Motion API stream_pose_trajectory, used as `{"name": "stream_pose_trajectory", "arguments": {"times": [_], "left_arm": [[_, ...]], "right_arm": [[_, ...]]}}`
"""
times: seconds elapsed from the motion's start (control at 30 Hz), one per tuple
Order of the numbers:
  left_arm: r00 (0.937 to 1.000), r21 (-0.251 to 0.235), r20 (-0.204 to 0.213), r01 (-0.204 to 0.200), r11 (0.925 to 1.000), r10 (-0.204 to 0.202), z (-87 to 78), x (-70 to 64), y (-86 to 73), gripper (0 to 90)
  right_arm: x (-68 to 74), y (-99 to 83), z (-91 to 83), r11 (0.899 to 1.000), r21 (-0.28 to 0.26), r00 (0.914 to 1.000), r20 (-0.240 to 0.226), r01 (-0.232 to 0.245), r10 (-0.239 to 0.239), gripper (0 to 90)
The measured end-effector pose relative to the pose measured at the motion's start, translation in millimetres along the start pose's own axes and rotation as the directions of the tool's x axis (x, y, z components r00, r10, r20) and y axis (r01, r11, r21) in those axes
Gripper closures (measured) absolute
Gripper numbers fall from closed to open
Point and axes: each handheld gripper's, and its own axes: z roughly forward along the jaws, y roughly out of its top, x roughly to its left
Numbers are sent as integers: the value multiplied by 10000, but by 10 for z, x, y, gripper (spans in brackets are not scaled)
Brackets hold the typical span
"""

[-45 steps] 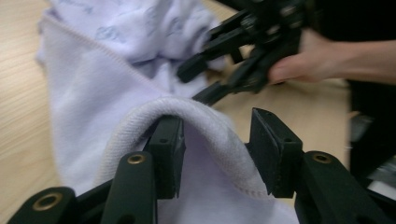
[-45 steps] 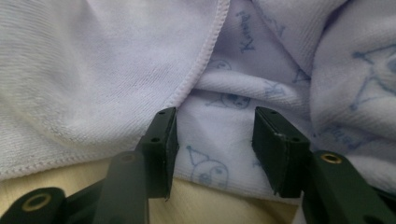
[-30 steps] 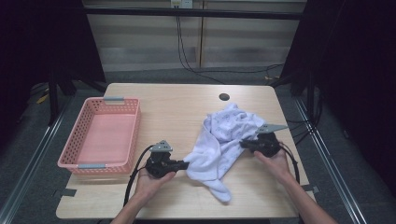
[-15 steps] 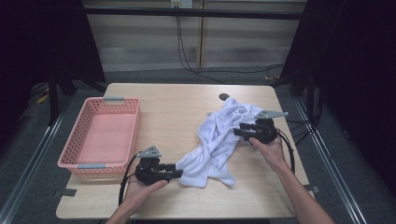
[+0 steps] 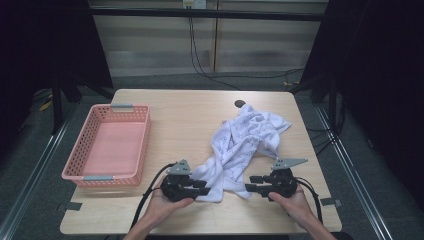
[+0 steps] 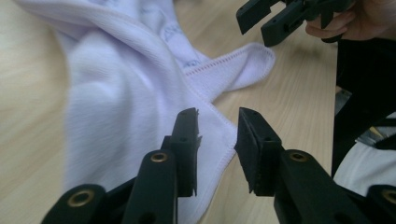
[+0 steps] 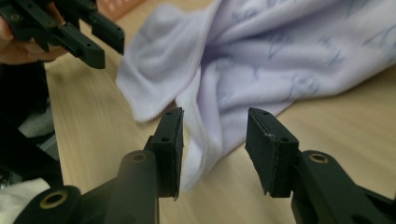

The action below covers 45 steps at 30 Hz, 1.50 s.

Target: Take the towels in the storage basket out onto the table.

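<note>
A white towel [image 5: 240, 147] with a faint blue print lies crumpled on the tabletop [image 5: 190, 115], well to the right of the pink basket [image 5: 112, 145]. Its bulk is bunched up at the far right, and a twisted length runs from there toward the near edge, ending in two loose corners. The hem on those corners has a thin pinkish stitched line [image 6: 219, 63], and the cloth there lies flat against the wood.
</note>
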Motion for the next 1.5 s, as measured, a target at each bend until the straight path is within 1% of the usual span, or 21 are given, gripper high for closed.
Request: {"name": "stream_pose_trajectory", "arguments": {"times": [0.07,0.13,0.17,0.2,0.23,0.27,0.33,0.37,0.4,0.47,0.7,0.73,0.8,0.9,1.07,1.17,1.23,1.33,1.37,1.43,1.5], "left_arm": [[9999,289,-13,-118,9995,119,134,-5,-12,642],[9997,366,103,-207,9991,203,159,-2,-24,671],[9996,490,-2,-278,9984,278,185,-14,-40,671],[9997,579,-22,-232,9981,233,207,-9,-55,653],[9997,579,-22,-232,9981,233,207,-9,-55,640],[9997,516,-103,-235,9984,241,218,3,-54,627],[9990,536,-44,-440,9976,443,239,-7,-41,596],[9990,536,-44,-440,9976,443,239,-7,-41,570],[9980,691,73,-625,9956,621,265,-16,-40,560],[9951,885,91,-991,9911,987,311,-37,-51,543],[9966,971,211,-814,9919,797,356,-36,-59,472],[9971,841,55,-758,9936,756,351,-41,-42,451],[9971,721,-19,-761,9945,764,353,-39,-23,442],[9973,609,-139,-715,9956,725,382,-21,-6,406],[9966,214,-410,-705,9973,714,386,-32,31,382],[9940,-403,-893,-674,9969,636,289,-46,71,397],[9958,-864,-855,-401,9955,326,213,-33,110,386],[9966,-1288,-802,-279,9913,177,149,-27,153,375],[9978,-1341,-663,-171,9908,83,161,-34,156,369],[9960,-1203,-881,-282,9923,177,206,-68,158,359],[9967,-1125,-807,-102,9936,11,269,-86,161,336]], "right_arm": [[18,-48,57,9996,272,9997,-214,-69,75,570],[24,-61,75,9993,375,9998,-184,-66,73,588],[22,-82,101,9985,521,9993,-331,-154,171,665],[24,-101,128,9970,767,9993,-356,100,-73,826],[24,-101,128,9970,767,9993,-356,100,-73,826],[-12,-74,83,9990,452,9995,-300,49,-36,884],[-67,-26,7,9999,-35,9997,-189,-135,134,886],[-67,-26,7,9999,-35,9997,-189,-135,134,886],[-120,15,-54,9989,-404,9997,-105,-224,220,887],[-163,43,-72,9979,-597,9997,4,-260,260,887],[-210,143,10,9972,-681,9995,-48,-312,309,887],[-203,229,50,9953,-953,9997,-179,-183,166,888],[-191,276,66,9941,-1060,9994,-293,-209,179,888],[-158,505,151,9877,-1564,9989,-460,-46,-27,888],[-165,724,268,9765,-2149,9982,-606,-143,13,889],[-111,840,341,9740,-2264,9975,-678,60,-219,889],[-80,892,384,9737,-2278,9967,-768,79,-260,889],[-20,947,445,9730,-2301,9952,-888,190,-404,889],[-4,956,462,9725,-2315,9950,-889,235,-453,889],[14,962,485,9733,-2284,9944,-943,251,-478,889],[16,961,502,9735,-2275,9947,-916,253,-472,889]]}}
